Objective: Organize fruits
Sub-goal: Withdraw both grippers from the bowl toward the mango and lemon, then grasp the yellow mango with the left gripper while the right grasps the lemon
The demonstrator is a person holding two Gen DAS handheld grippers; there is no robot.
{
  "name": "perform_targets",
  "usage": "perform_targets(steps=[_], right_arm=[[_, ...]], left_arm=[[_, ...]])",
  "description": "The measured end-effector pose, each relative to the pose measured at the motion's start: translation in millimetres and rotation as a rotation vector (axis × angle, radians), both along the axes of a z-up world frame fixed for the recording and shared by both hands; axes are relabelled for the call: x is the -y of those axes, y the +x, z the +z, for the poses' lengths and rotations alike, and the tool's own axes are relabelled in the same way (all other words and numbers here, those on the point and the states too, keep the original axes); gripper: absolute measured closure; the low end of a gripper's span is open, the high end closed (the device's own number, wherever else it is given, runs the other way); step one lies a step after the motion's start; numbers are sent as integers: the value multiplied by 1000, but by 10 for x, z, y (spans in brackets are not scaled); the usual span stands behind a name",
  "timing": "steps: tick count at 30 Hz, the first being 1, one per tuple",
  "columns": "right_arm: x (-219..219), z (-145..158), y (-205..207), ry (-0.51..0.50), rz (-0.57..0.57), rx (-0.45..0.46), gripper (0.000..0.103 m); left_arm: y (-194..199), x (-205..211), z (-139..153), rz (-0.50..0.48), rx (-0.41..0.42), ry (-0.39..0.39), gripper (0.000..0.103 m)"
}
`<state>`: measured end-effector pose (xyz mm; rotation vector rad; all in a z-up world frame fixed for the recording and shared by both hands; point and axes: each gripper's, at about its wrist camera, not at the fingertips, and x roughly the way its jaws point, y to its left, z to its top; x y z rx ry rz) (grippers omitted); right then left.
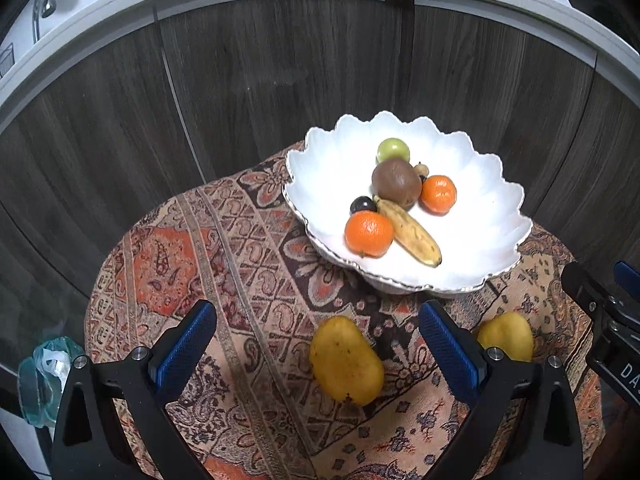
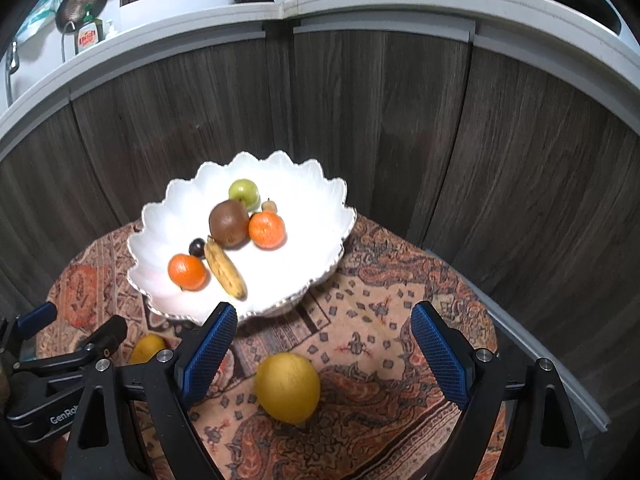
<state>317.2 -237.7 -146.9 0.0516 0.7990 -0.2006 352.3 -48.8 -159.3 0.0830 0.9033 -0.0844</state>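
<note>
Left wrist view: oblong yellow mango [image 1: 346, 360], dark-speckled skin; lying on patterned cloth [image 1: 200, 280].

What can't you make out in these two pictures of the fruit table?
- Left wrist view: the right-hand mango is half hidden behind a finger of the left gripper.
- Right wrist view: the other mango is mostly hidden behind the left gripper's body.
- Both views: the small tan item behind the brown fruit is too small to identify.

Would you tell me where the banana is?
In both views the banana lies inside the white bowl, between the two oranges, near its front.
</note>
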Motion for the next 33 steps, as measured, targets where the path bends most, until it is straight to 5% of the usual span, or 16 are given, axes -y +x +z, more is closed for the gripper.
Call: perform_targets(steps=[19, 33], right_arm=[[-4, -557, -2, 26, 27, -63, 14], [-99, -897, 91, 77, 101, -138, 14]], left_arm=[[-11, 72, -670, -2, -107, -20, 22], [38, 60, -886, 2, -152, -58, 32]])
